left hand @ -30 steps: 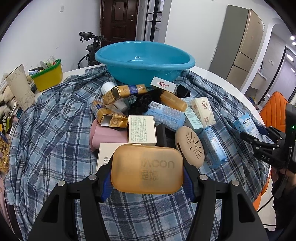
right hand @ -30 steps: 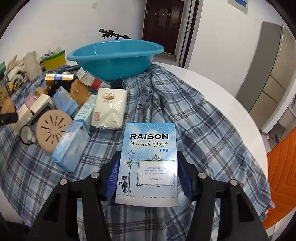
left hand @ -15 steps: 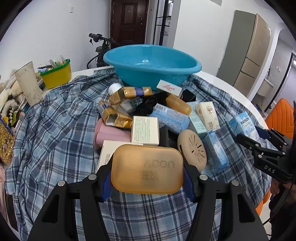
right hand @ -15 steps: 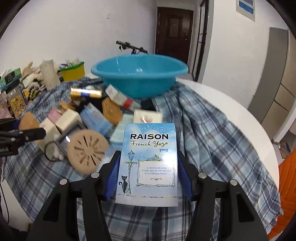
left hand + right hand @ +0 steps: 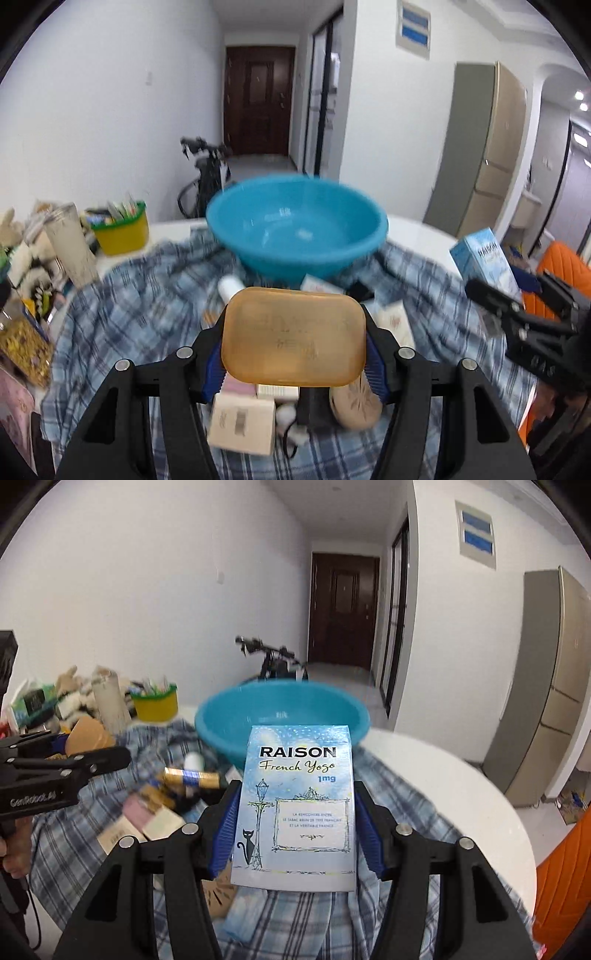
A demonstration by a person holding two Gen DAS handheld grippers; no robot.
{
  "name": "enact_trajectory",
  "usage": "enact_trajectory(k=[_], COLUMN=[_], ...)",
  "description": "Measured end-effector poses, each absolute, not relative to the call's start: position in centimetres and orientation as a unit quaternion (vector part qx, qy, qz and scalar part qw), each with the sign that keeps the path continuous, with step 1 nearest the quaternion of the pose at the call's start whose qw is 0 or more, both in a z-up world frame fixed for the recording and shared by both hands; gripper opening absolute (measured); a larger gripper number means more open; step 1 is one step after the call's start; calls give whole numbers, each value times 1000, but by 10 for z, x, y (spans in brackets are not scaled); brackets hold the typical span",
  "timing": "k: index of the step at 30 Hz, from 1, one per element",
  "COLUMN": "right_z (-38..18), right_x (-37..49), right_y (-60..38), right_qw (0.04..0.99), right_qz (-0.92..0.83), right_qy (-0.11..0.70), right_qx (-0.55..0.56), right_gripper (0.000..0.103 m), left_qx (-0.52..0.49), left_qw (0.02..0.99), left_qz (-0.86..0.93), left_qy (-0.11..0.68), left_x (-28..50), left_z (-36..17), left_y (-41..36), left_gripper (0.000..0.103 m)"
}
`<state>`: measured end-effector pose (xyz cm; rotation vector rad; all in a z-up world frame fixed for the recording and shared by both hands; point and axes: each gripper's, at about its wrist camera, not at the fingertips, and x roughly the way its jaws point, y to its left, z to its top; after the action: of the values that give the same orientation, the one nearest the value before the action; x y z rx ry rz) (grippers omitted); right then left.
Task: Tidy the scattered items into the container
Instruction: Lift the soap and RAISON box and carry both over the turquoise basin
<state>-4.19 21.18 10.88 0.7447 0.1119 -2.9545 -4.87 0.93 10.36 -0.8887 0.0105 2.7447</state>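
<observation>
My left gripper [image 5: 293, 363] is shut on an amber soap case [image 5: 293, 336], held above the pile and short of the blue basin [image 5: 295, 225]. My right gripper [image 5: 295, 834] is shut on a light blue RAISON box [image 5: 297, 808], held up in front of the basin [image 5: 280, 712]. The right gripper with its box [image 5: 484, 262] shows at the right of the left wrist view. The left gripper with the case [image 5: 86, 734] shows at the left of the right wrist view. Scattered boxes [image 5: 242, 424] lie on the plaid cloth [image 5: 140, 295].
A yellow-green tub [image 5: 120, 229] and a pale cup [image 5: 70, 243] stand at the back left with clutter. A gold tube [image 5: 192, 777] and a pink box [image 5: 138, 808] lie in the pile. A bicycle [image 5: 207, 166] stands behind the round white table [image 5: 454, 794]. An orange chair [image 5: 561, 266] is right.
Both grippers have risen and moved forward toward the basin, each still holding its item. The pile has dropped lower in both views.
</observation>
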Motion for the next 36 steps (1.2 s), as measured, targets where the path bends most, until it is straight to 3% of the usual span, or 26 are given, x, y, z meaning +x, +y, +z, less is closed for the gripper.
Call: enact_trajectory(k=[14,36], right_z=[180,184], right_x=[-27,-46], right_y=[201,182], right_qw=[52,61], right_qz=[-988,-990], right_qy=[27,36], right_qx=[144,124], right_gripper=[56,56], left_qx=[-186,-169], left_qw=[119,108], left_qz=[975,979], left_qy=[12,25], left_x=[-28,-45], left_z=[192,199], left_y=[5,15], left_gripper=[63,63])
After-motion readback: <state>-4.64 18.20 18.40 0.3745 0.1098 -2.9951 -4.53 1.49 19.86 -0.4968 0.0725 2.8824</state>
